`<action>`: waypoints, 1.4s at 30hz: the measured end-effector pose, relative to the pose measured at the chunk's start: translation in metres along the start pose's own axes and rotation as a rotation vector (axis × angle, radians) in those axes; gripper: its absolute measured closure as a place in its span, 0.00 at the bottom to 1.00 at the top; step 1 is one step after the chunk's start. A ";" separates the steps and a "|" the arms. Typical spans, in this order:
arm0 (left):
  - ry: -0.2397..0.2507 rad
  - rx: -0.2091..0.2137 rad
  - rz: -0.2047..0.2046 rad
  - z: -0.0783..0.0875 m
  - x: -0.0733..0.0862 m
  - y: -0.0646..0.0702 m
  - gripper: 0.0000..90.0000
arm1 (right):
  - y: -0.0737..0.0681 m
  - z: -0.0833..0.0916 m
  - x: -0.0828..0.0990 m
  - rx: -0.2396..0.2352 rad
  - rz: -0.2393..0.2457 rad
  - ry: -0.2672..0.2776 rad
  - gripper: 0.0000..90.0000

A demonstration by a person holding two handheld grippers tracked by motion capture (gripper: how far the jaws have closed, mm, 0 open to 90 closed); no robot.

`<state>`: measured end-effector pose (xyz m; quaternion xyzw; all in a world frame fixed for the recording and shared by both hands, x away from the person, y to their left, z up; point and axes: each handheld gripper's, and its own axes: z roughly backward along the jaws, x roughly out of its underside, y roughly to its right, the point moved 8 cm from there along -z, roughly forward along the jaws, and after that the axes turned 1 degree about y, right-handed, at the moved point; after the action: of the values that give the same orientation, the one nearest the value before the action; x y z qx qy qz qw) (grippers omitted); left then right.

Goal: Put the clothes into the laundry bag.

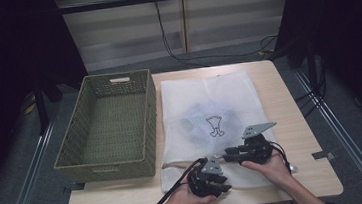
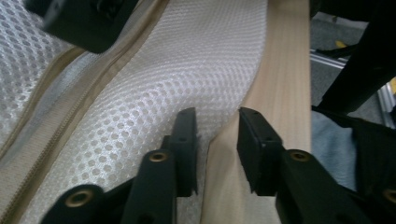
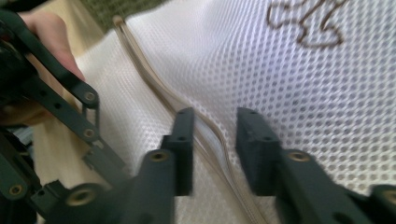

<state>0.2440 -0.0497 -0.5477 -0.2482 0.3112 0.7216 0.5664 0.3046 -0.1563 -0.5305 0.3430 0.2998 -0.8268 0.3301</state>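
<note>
A white mesh laundry bag (image 1: pixel 208 94) lies flat on the wooden table (image 1: pixel 297 126), with a small dark outline print (image 1: pixel 215 126) on it. Both grippers are at its near edge. My left gripper (image 1: pixel 223 182) points right along that edge. In the left gripper view its jaws (image 2: pixel 215 135) stand apart over the bag's border (image 2: pixel 187 74) and bare wood, pressing nothing. My right gripper (image 1: pixel 229 153) points left. Its jaws (image 3: pixel 212 135) are apart astride the beige zipper seam (image 3: pixel 154 84), and the pads stay clear of it.
A green woven basket (image 1: pixel 74 137) sits left of the bag, touching its side. The table's near edge (image 2: pixel 285 60) runs just beside the left gripper, with a person's leg (image 2: pixel 331 149) below it. Cables hang at the back wall (image 1: pixel 168 38).
</note>
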 end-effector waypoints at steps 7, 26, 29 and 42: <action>0.079 -0.029 0.012 0.020 -0.011 -0.006 0.57 | 0.002 0.016 -0.011 0.016 0.006 0.087 0.55; 0.263 -0.197 0.099 0.120 0.006 -0.020 0.22 | 0.000 0.056 -0.013 0.103 0.000 0.242 0.39; 0.285 -0.233 0.109 0.136 0.012 -0.021 0.20 | 0.002 0.063 -0.013 0.121 -0.005 0.252 0.37; 0.415 -0.394 0.140 0.202 0.031 -0.022 0.16 | 0.002 0.086 -0.001 0.150 -0.025 0.297 0.40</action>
<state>0.2574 0.1219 -0.4360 -0.4737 0.2905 0.7392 0.3805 0.2750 -0.2190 -0.4795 0.4814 0.2867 -0.7911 0.2454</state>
